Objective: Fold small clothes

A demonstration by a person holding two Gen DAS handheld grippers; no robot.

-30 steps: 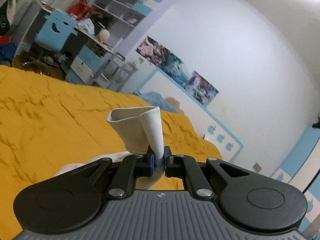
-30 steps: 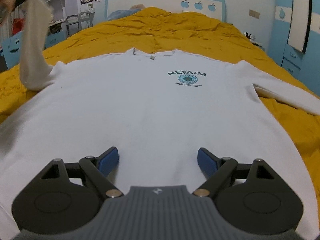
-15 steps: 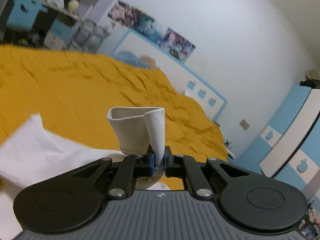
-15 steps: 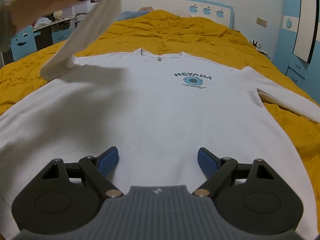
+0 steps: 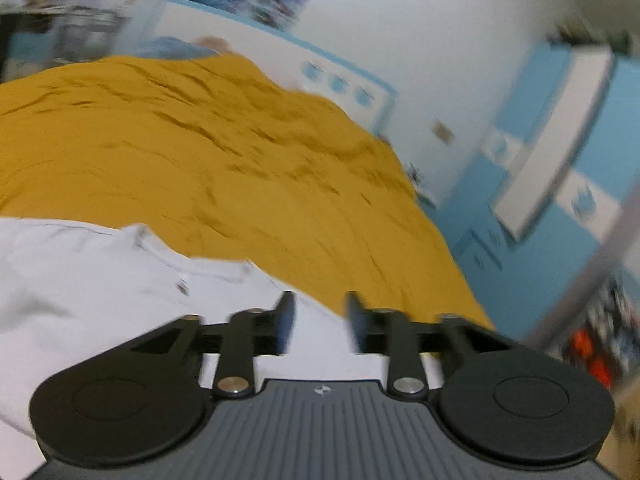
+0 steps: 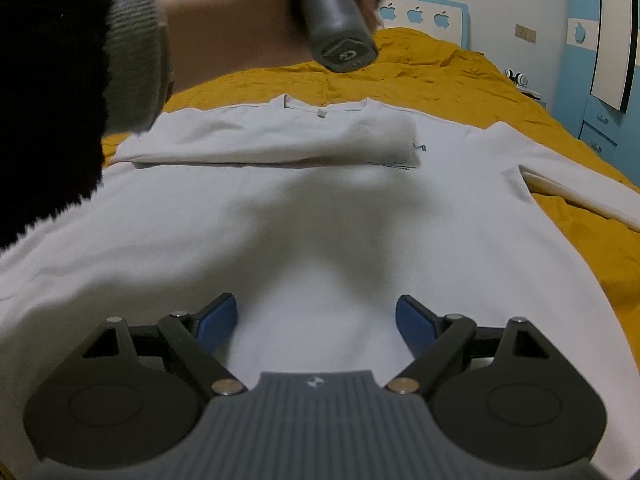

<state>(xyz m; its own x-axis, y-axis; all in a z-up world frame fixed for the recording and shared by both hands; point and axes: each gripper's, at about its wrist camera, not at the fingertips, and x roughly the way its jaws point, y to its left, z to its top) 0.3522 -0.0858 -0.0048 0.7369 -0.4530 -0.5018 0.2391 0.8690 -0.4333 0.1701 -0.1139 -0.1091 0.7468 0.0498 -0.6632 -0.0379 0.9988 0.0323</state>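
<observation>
Now: white sweatshirt lies flat, front up, on the orange bedspread, collar toward the headboard. One sleeve is folded across the chest and lies level over the printed logo, its cuff end covering most of the print. The other sleeve lies stretched out over the bedspread.

Left gripper: jaws have just been opening and stand partly apart with nothing between them; the sleeve is released. It hangs above the sweatshirt's collar area, with white cloth and orange bedspread beyond the fingers. The view is blurred.

In the right wrist view, a hand in a grey cuff and dark fuzzy sleeve holds a grey handle above the folded sleeve.

Right gripper: jaws wide, empty, over the lower part of the sweatshirt.
</observation>
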